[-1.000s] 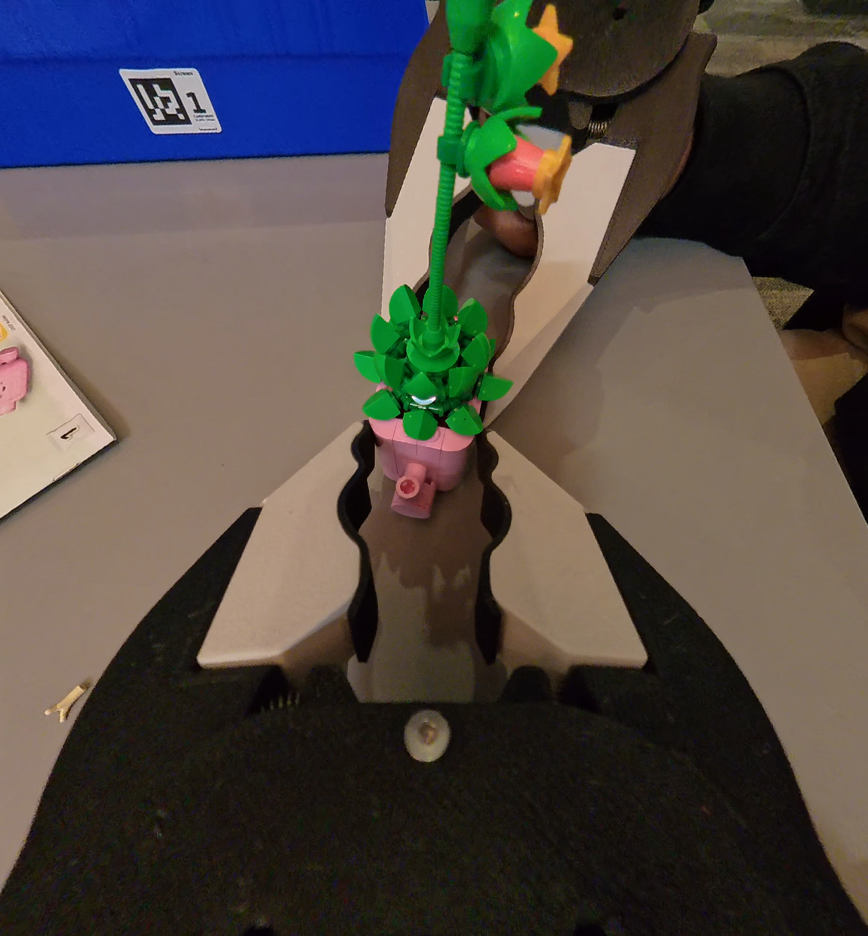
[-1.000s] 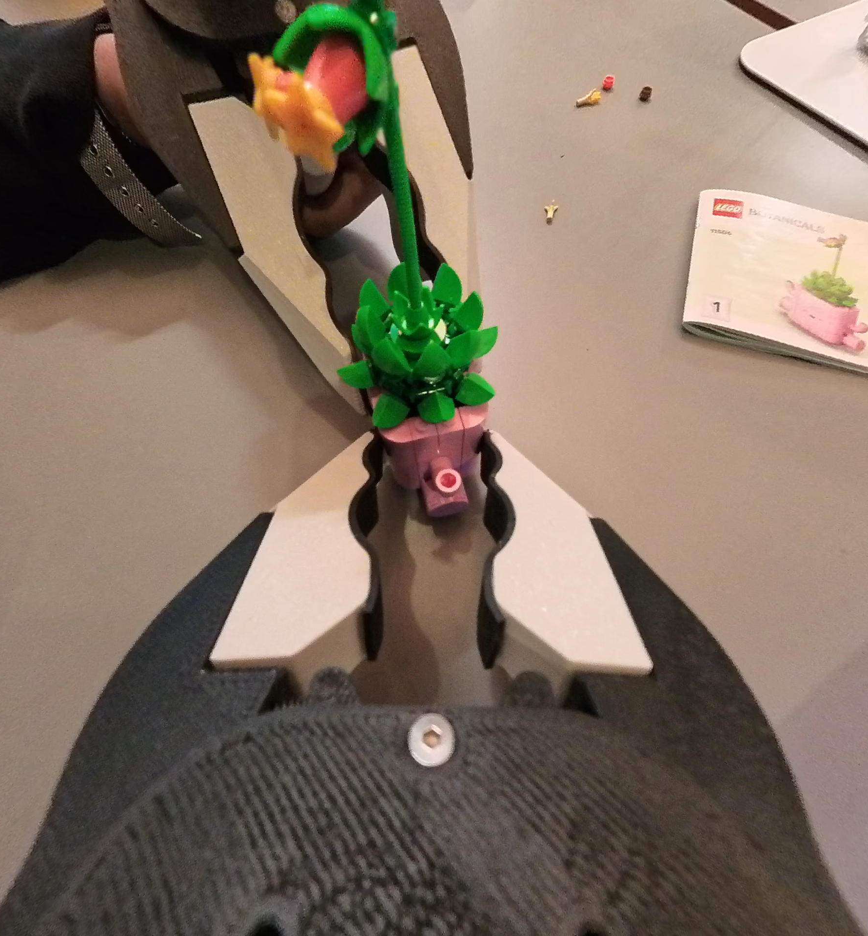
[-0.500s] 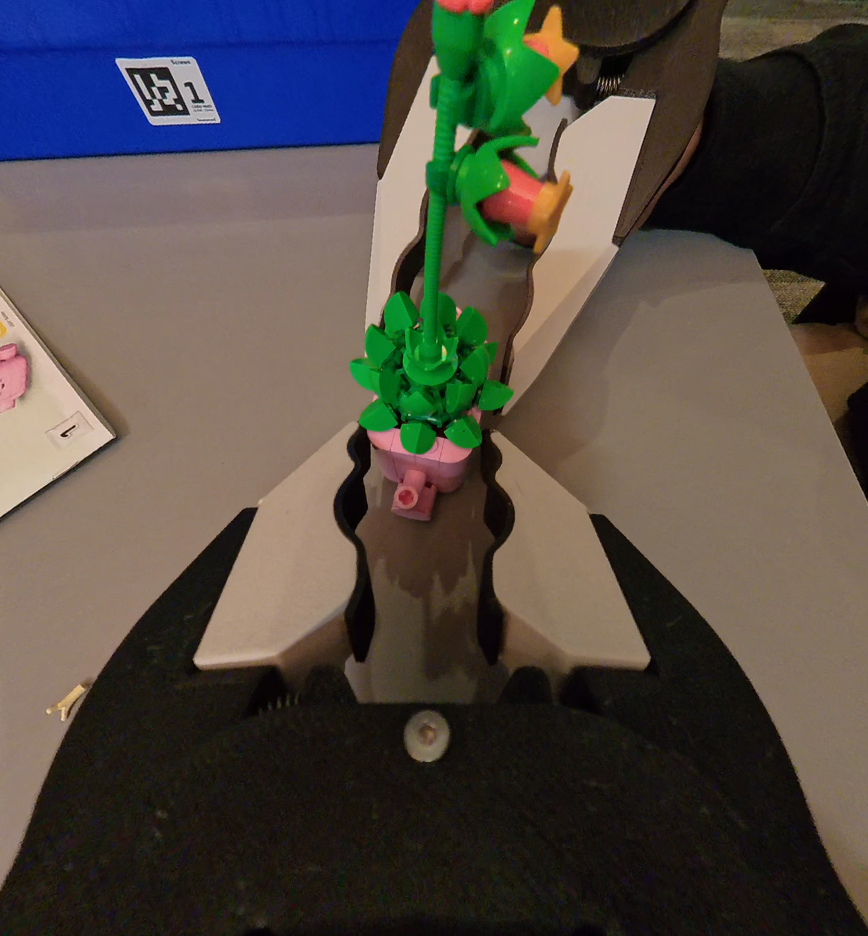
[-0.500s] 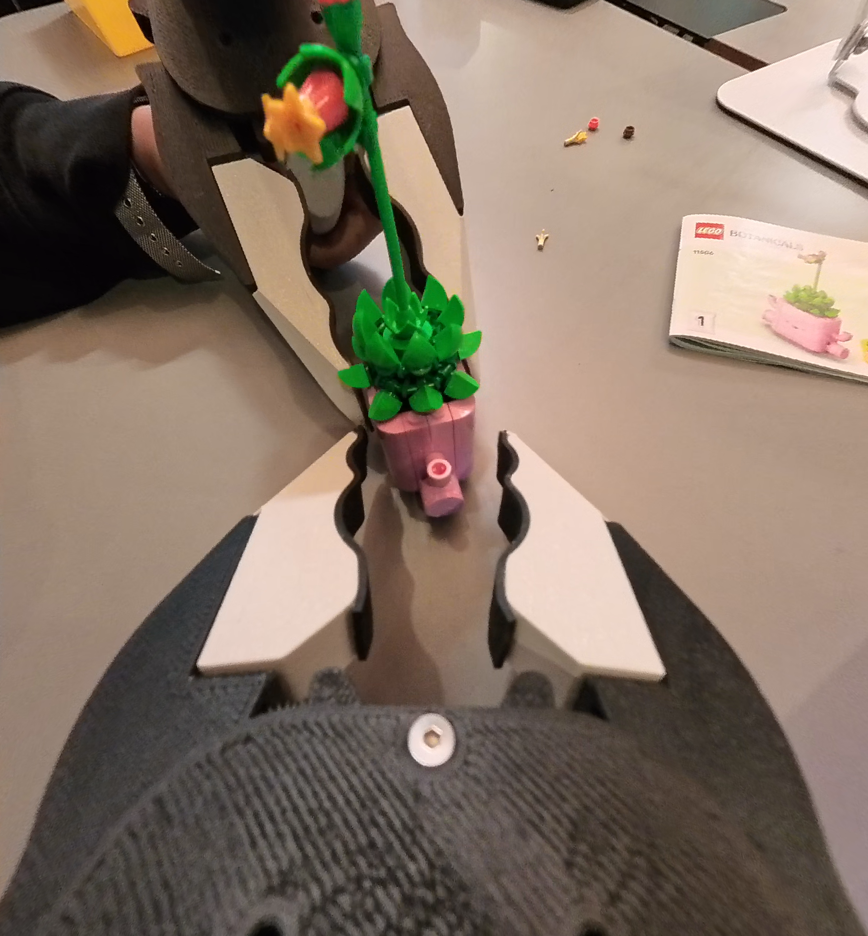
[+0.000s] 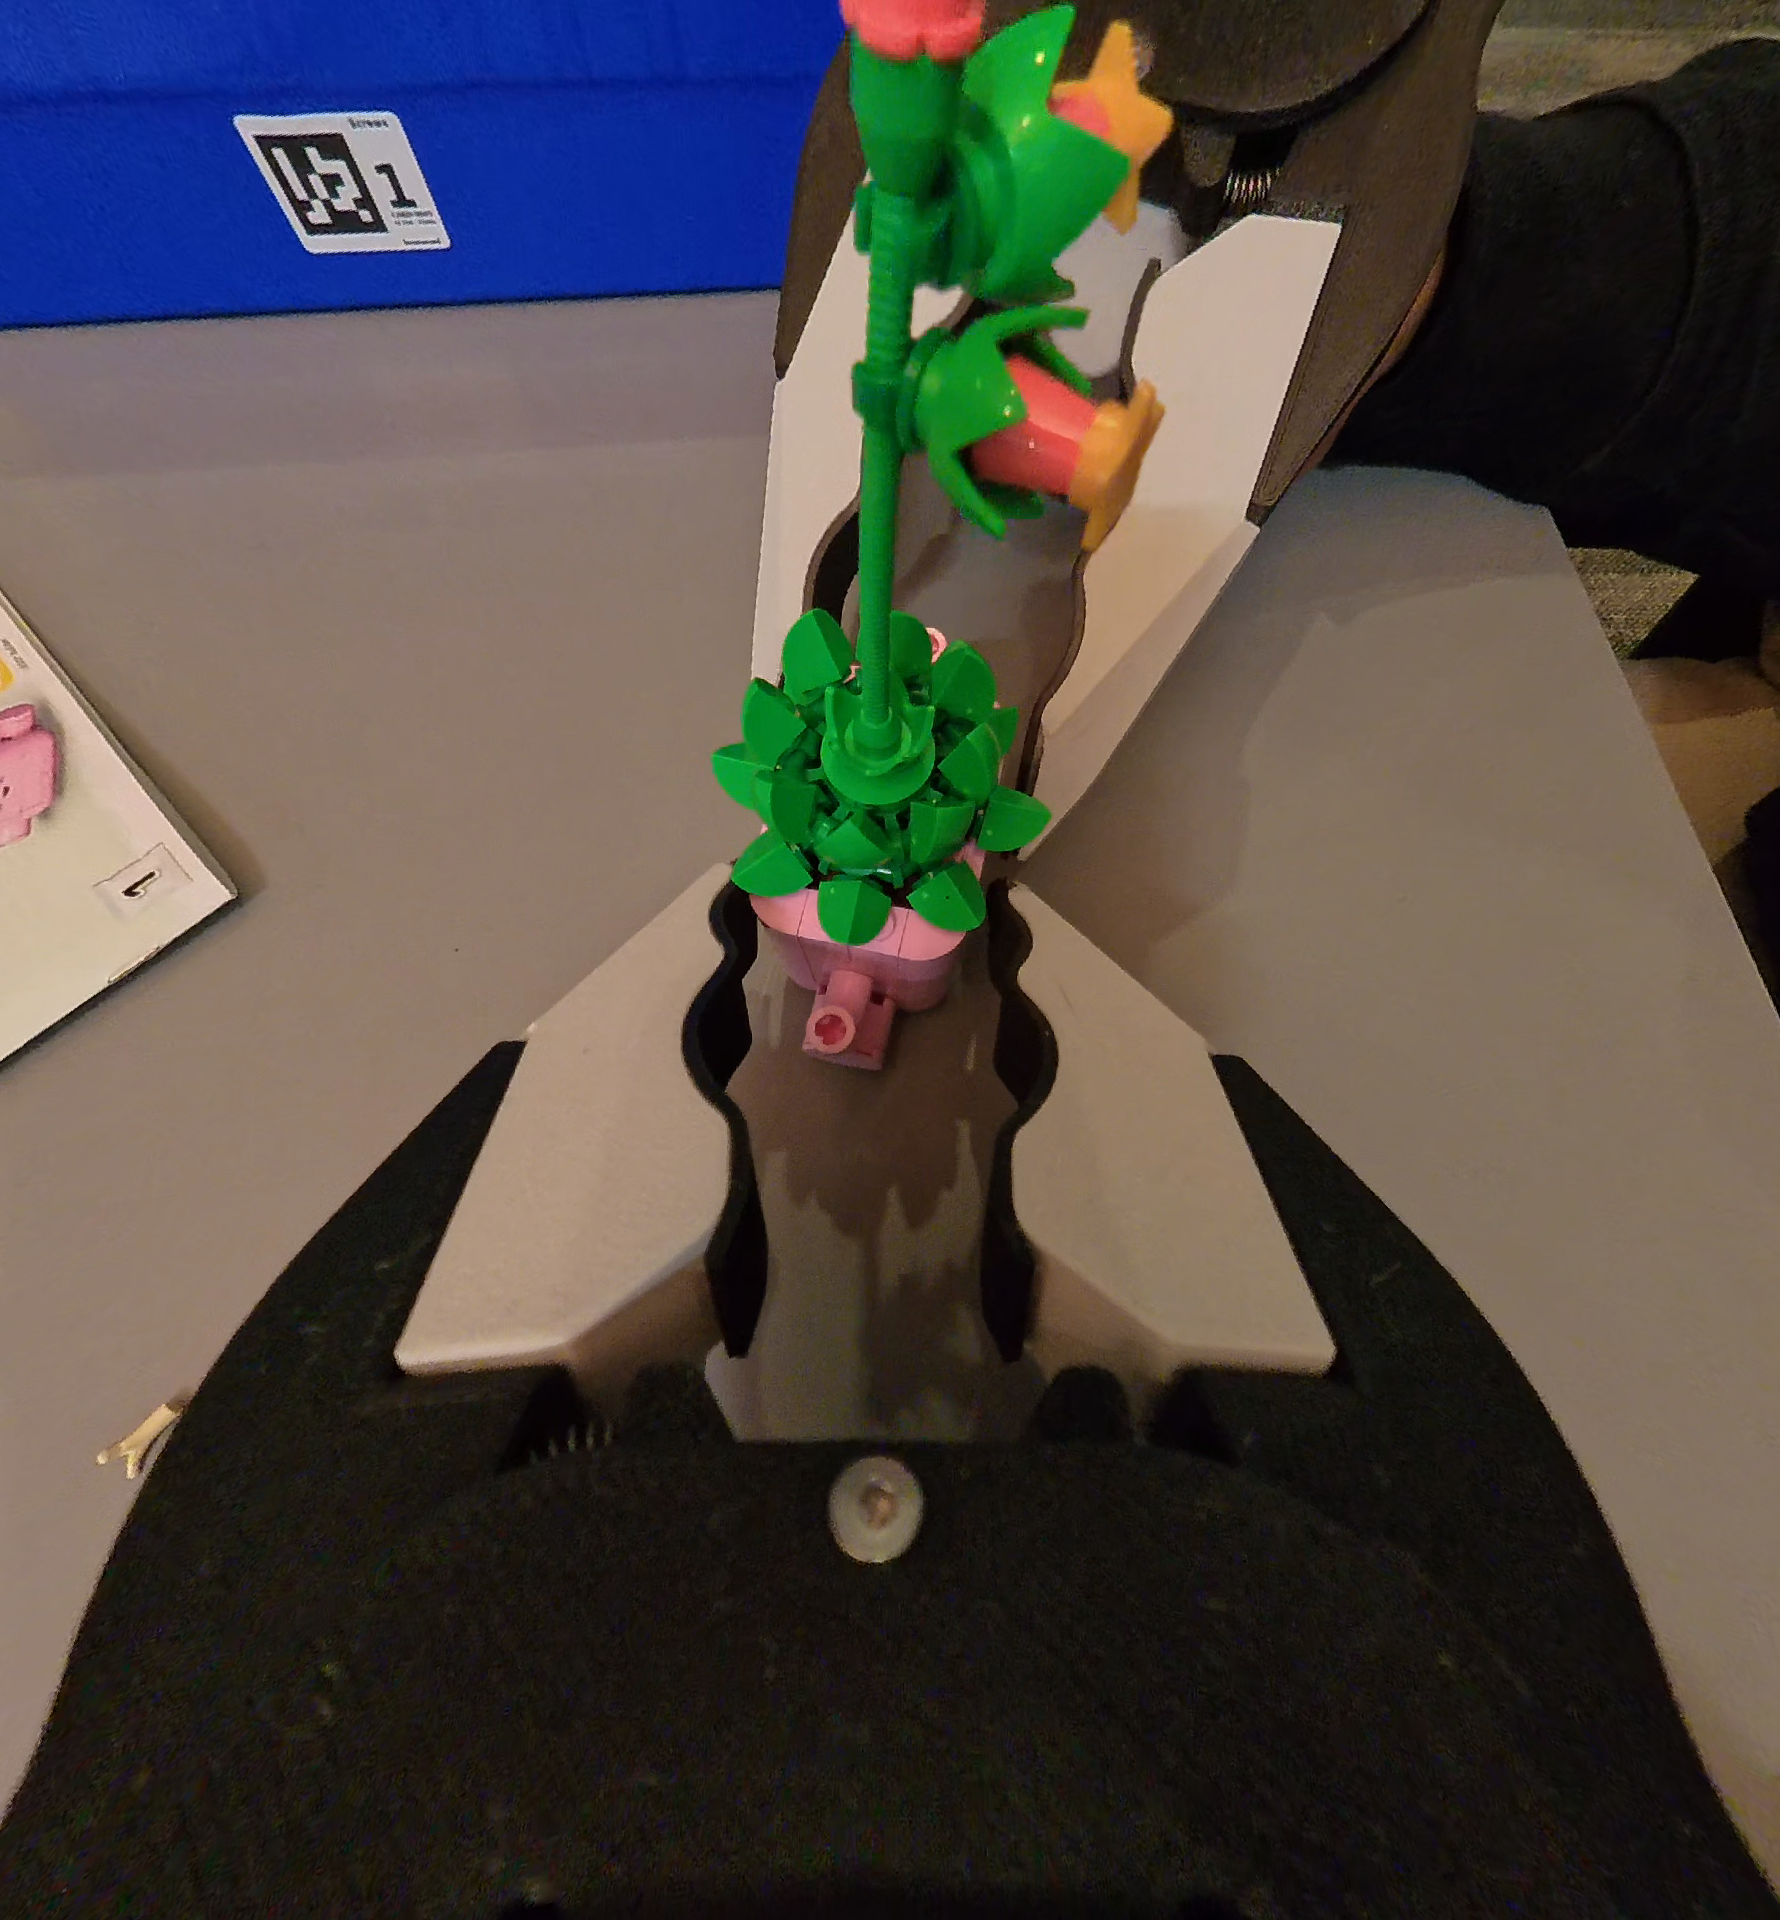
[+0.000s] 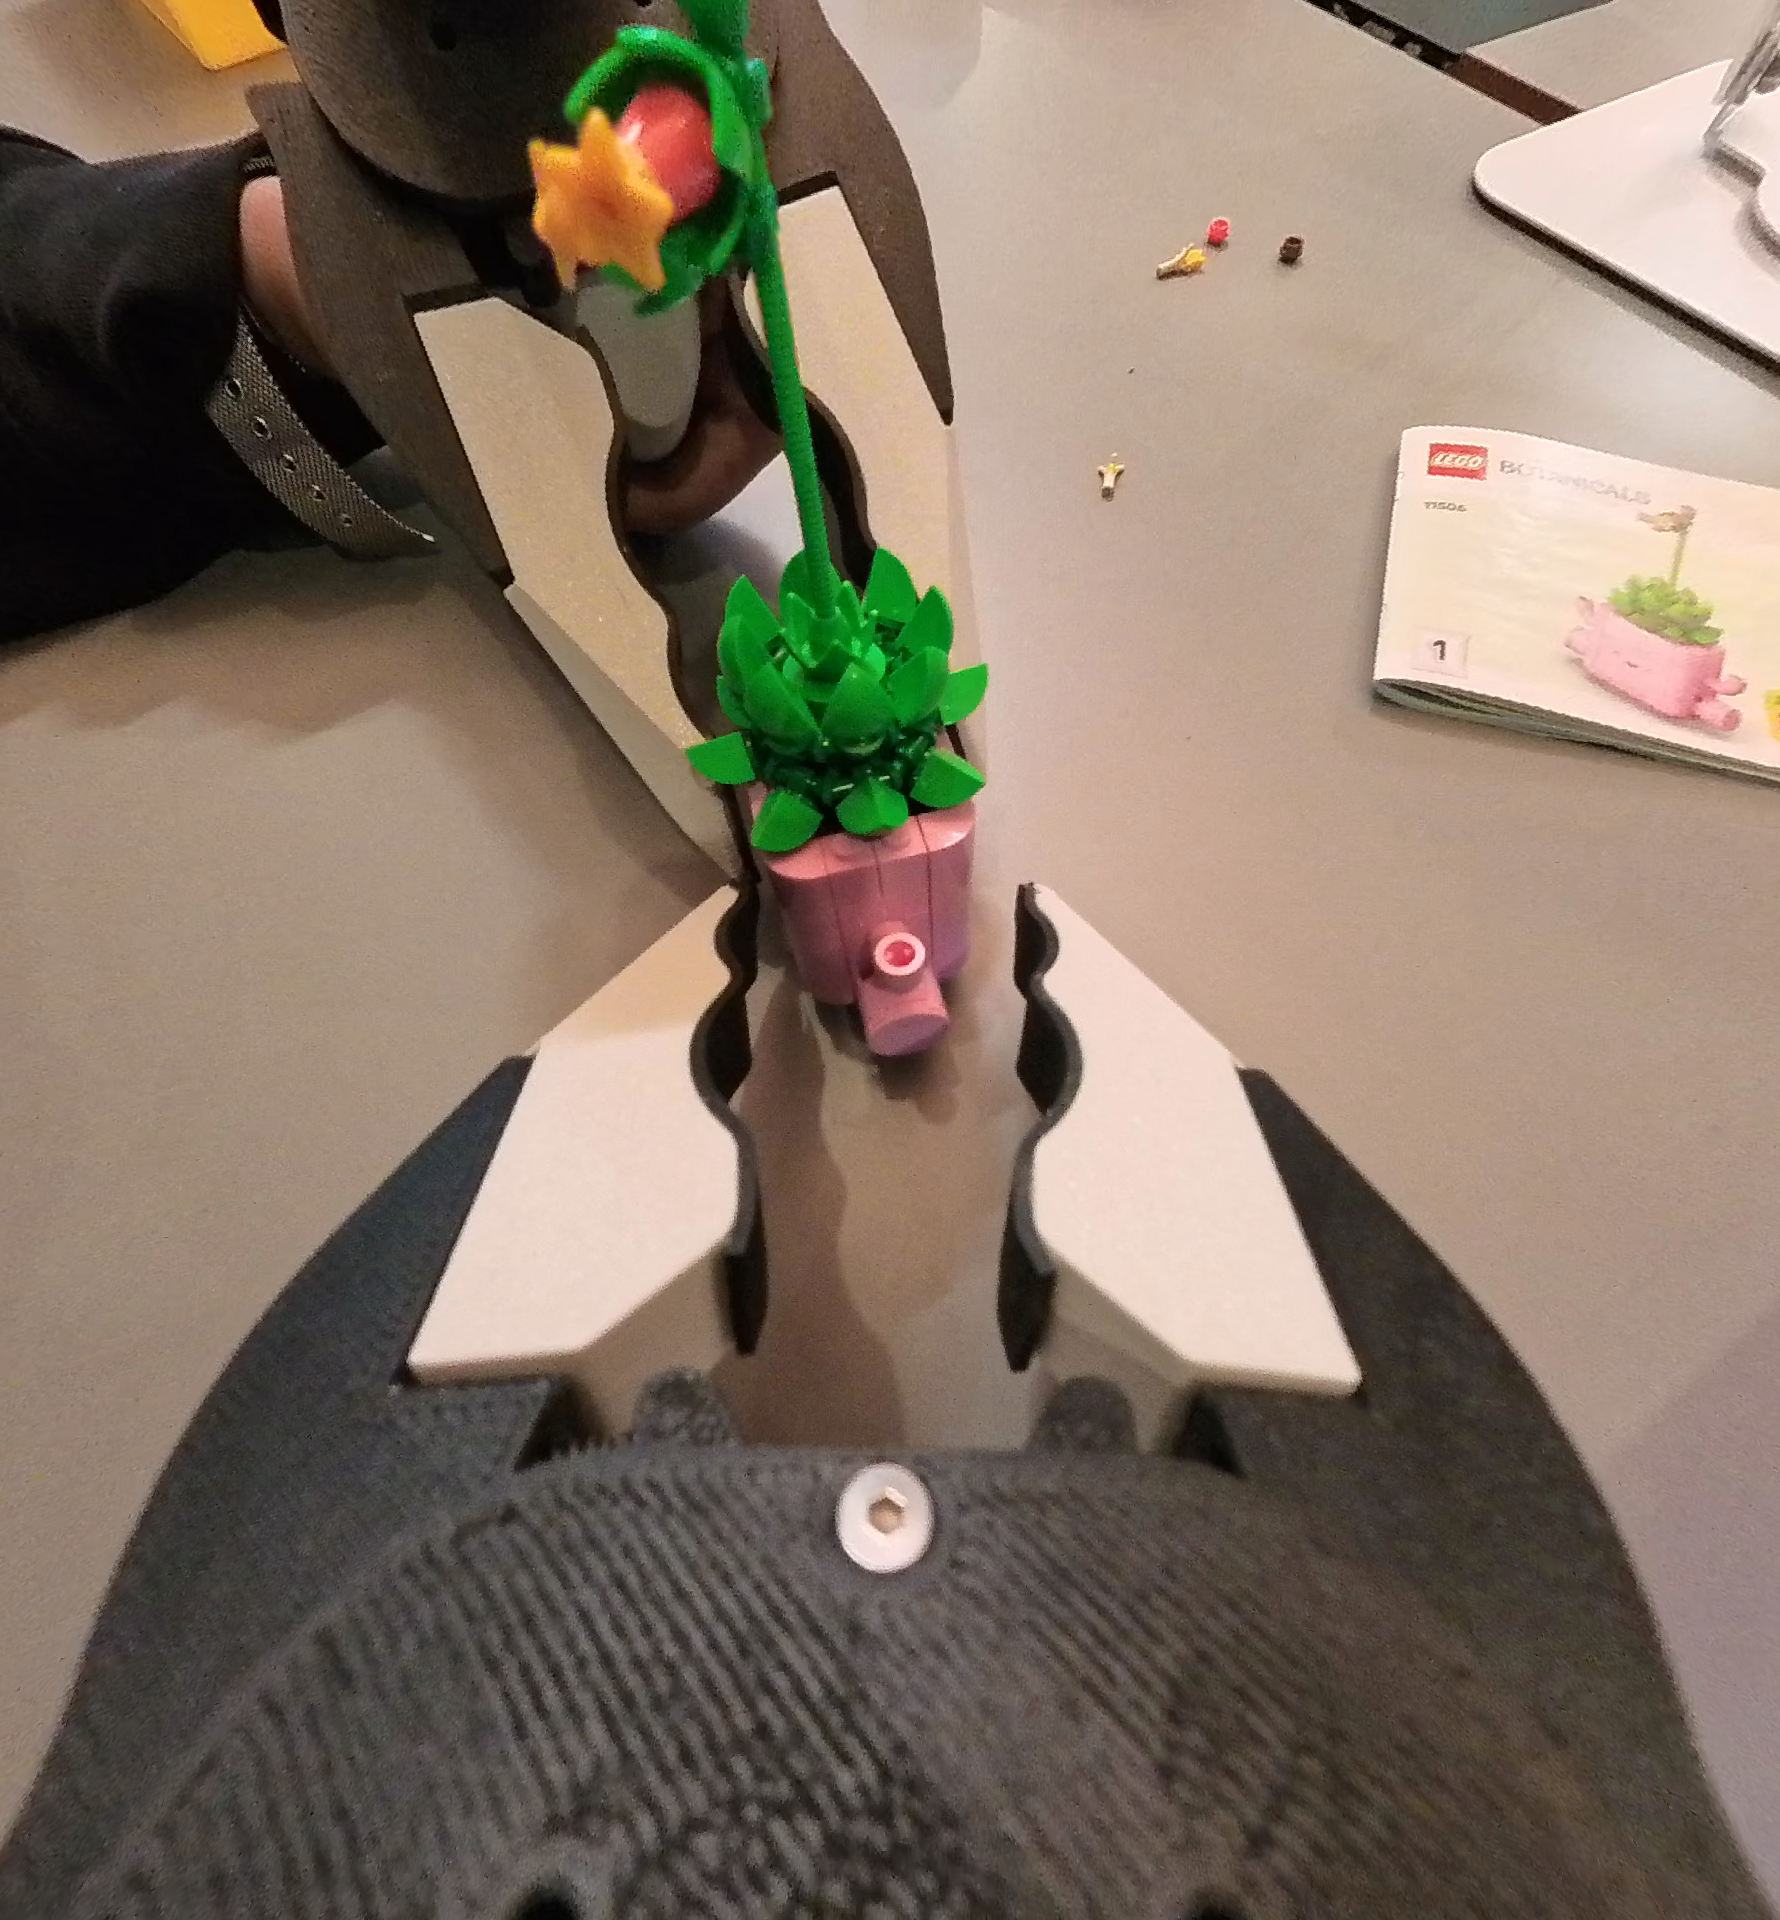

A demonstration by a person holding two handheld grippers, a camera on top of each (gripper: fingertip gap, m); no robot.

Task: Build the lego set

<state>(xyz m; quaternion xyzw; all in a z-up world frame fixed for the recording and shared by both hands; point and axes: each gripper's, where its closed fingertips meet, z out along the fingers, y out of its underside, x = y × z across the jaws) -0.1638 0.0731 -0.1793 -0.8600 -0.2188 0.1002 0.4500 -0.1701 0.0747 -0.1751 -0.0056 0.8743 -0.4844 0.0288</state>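
A small lego plant stands on the grey table: a pink pot (image 5: 865, 951) with a peg at the front, green leaves (image 5: 870, 800), and a tall green stem (image 5: 881, 520) bearing pink and yellow flowers (image 5: 1042, 457). My left gripper (image 5: 870, 914) is shut on the pink pot, one fingertip on each side. The pot also shows in the right wrist view (image 6: 865, 914). My right gripper (image 6: 878, 914) faces it from the opposite side. It is open, with its fingertips just short of the pot and apart from it. Its fingers (image 5: 1177, 582) show behind the plant in the left wrist view.
An instruction booklet (image 6: 1613, 613) lies to one side and also shows in the left wrist view (image 5: 55, 831). A blue box (image 5: 605, 156) stands at the back. Small loose pieces (image 6: 1218, 244) and a white board (image 6: 1644, 208) lie beyond. The table edge (image 5: 1644, 779) is near. The grippers are tip to tip, or close to it.
My right gripper has opened off the pink pot and drawn back a little. My left gripper keeps hold of the pot and has barely moved.
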